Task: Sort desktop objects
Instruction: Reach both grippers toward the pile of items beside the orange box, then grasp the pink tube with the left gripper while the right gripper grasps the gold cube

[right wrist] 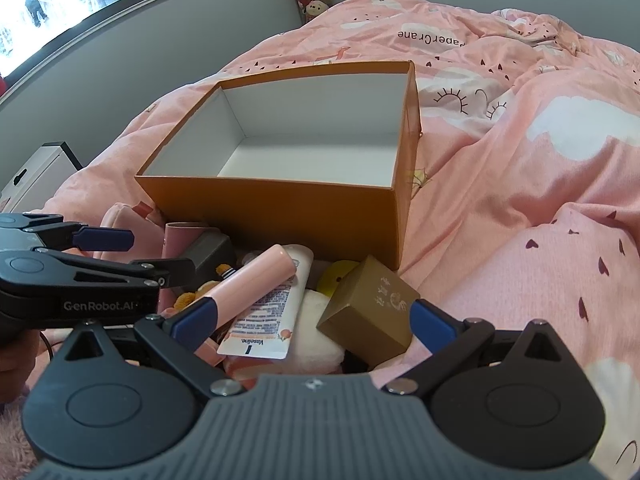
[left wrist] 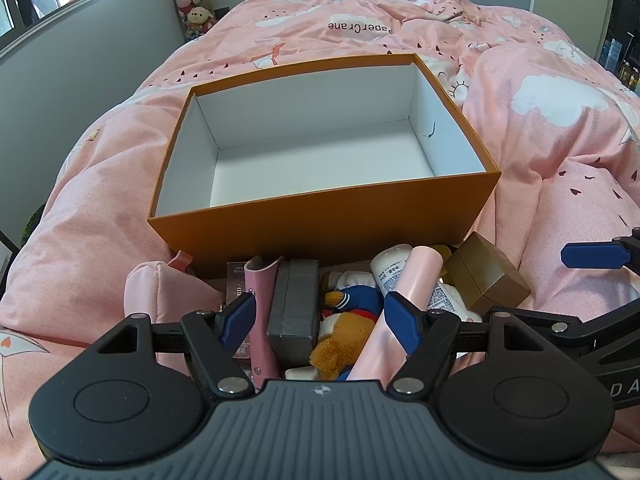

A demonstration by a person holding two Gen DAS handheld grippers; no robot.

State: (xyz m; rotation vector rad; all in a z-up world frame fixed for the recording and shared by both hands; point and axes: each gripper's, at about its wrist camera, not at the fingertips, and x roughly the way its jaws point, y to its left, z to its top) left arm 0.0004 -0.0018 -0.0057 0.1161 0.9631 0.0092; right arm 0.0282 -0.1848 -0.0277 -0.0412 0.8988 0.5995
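Pink pouch point(left wrist: 160, 300): laid at the left end of the pile, beside the orange box's near left corner
Left gripper point(left wrist: 324, 318): jaws spread wide, nothing held; poised over the grey box point(left wrist: 294, 308) and the plush toy point(left wrist: 344, 332)
Pile: pink case point(left wrist: 262, 304), grey box, plush toy, pink tube point(left wrist: 404, 280) and white tube point(right wrist: 272, 316) crowded together against the orange box's near wall
Orange box point(left wrist: 320, 228): set on the pink quilt point(left wrist: 560, 140), open-topped, white inside, nothing seen in it
Gold box point(right wrist: 370, 310): tilted at the right end of the pile, resting on something white
Right gripper point(right wrist: 316, 316): jaws spread wide, nothing gripped; the gold box and white tube are framed between its fingers
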